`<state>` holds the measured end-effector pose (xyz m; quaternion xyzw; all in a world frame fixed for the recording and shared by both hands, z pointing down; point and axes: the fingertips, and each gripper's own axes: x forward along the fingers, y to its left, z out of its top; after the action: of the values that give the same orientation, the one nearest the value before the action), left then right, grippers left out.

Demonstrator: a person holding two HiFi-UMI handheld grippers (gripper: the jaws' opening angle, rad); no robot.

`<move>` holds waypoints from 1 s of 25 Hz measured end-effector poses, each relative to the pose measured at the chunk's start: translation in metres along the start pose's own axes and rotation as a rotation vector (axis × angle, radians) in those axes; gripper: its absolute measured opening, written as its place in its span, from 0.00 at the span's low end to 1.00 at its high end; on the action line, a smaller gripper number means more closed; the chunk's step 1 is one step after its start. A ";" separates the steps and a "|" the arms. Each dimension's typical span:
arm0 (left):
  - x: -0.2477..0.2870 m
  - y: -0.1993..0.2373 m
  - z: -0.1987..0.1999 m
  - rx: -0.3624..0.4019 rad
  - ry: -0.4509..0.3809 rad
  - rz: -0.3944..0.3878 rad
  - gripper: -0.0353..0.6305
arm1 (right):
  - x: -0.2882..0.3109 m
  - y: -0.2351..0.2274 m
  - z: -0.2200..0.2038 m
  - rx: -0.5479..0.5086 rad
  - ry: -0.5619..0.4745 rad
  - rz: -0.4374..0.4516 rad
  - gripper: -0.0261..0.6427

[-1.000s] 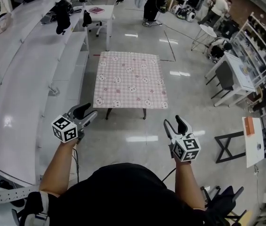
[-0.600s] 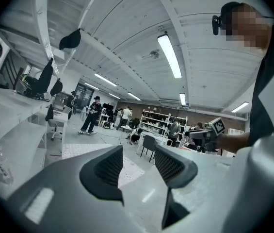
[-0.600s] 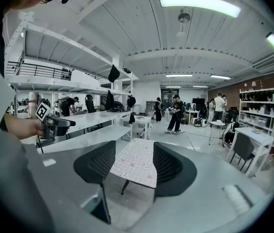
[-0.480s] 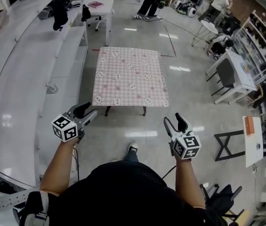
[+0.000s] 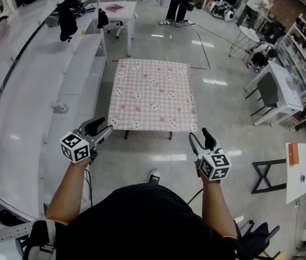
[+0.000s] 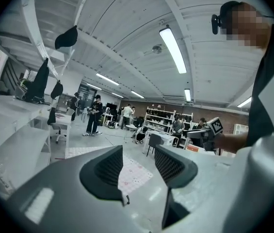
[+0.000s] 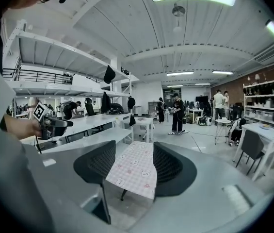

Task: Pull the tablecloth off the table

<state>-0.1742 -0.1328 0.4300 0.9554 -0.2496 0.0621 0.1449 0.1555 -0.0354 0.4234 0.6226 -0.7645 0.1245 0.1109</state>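
Holding both tools out in front at about the same height, the person stood short of the desk (image 5: 126, 134) with a strip of bare floor (image 5: 158, 158) lying between. The left tongs (image 5: 99, 128) were spread wide with nothing in them; their own view showed only distant room and a slice of patterned cloth through the gap. The right tongs (image 5: 200, 137) were likewise parted and empty, with the same cloth framed far off between the two pads.

The tablecloth (image 5: 153, 93), pink check with small printed faces, lay flat over the desk, straight ahead of both tongs and below them. Its long axis ran away from the tongs, so a short edge faced them, hanging just over the near rim. From the head view, that edge's left corner sat ahead of the left tongs and its right corner ahead of the right tongs, each pairing about equally close. Neither side looked clearly nearer.

As a judgement, no pull had begun: the cloth was untouched and fully spread. The coming move would turn on carrying both tongs forward and down to that near edge, one per corner. Drawing back along the long axis should then slide the cloth off.
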 end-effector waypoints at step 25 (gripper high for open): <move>0.119 0.021 0.001 -0.012 0.074 0.102 0.36 | 0.108 -0.112 -0.007 0.038 0.069 0.165 0.44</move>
<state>-0.0812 -0.2056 0.4574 0.9376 -0.2928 0.1031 0.1565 0.2439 -0.1547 0.4712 0.5549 -0.8064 0.1693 0.1147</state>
